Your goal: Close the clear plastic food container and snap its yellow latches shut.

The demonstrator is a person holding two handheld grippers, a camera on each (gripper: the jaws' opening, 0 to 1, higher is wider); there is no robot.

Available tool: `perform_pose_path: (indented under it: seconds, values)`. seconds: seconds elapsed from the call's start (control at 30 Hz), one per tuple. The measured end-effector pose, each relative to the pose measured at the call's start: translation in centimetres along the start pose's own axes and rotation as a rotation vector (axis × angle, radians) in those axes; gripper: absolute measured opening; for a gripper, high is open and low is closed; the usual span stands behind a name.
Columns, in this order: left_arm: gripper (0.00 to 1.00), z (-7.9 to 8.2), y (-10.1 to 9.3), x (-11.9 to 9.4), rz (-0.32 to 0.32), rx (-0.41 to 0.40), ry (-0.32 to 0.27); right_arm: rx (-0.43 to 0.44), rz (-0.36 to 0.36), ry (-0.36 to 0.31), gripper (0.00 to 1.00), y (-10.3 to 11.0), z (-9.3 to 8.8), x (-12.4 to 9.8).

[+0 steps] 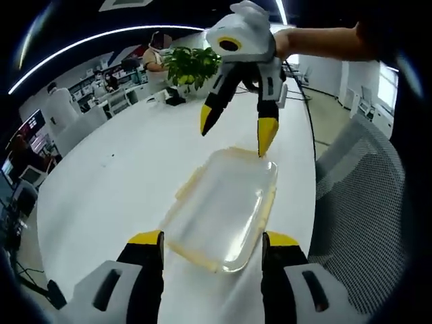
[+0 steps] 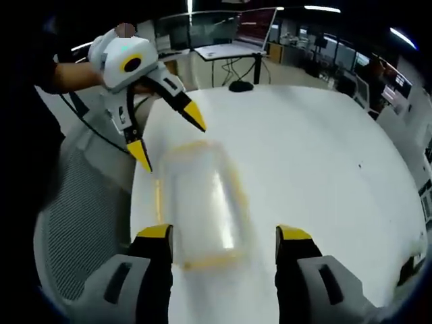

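Office, white counter (image 1: 121,182) | clear container (image 1: 223,206) lies between both claws, long axis claw-to-claw | left claw (image 1: 212,244) open, nearer | right claw (image 2: 223,237) open, tip at far end.

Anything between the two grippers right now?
Yes: the clear plastic food container with yellow latches lies between left gripper and right gripper, in the left gripper view.

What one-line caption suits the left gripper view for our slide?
Two open grippers, left and right, flank a lidded clear container on a white table.
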State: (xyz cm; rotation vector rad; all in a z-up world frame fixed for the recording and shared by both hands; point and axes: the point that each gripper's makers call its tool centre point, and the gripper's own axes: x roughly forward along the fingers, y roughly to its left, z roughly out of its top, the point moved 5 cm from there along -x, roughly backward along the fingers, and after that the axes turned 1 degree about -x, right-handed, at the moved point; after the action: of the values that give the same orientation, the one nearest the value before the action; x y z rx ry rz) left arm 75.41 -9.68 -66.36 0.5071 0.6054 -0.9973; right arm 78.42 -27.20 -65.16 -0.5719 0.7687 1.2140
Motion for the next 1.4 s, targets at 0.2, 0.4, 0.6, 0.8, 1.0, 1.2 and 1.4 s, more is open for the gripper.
perform_pose_path:
  seconds: [0.2,0.4,0.6,0.8,1.0,1.2,1.4]
  values:
    - [0.54,-0.4,0.2,-0.2,0.01,-0.025,-0.002,0.024,-0.029,-0.014,0.58,0.7,-1.2,-0.7]
    - [0.54,-0.8,0.1,-0.3,0.016,-0.043,-0.004,0.054,-0.059,-0.029,0.57,1.5,-2.3,-1.0]
    - [0.53,-0.9,-0.1,-0.3,0.025,-0.055,-0.013,0.077,-0.09,-0.049,0.56,2.4,-3.2,-1.1]
    - [0.53,-1.2,-0.4,-0.2,0.034,-0.066,-0.016,0.105,-0.123,-0.073,0.56,3.1,-3.7,-1.0]
    - [0.52,-1.6,-0.4,-0.1,0.055,-0.084,-0.018,0.136,-0.145,-0.092,0.55,4.1,-4.3,-0.4]
    - [0.51,-2.1,-0.4,0.1,0.076,-0.112,-0.024,0.16,-0.173,-0.111,0.54,4.9,-4.7,0.4]
    - [0.5,-2.4,-0.7,0.5,0.085,-0.114,-0.013,0.2,-0.207,-0.136,0.52,5.0,-4.9,1.0]
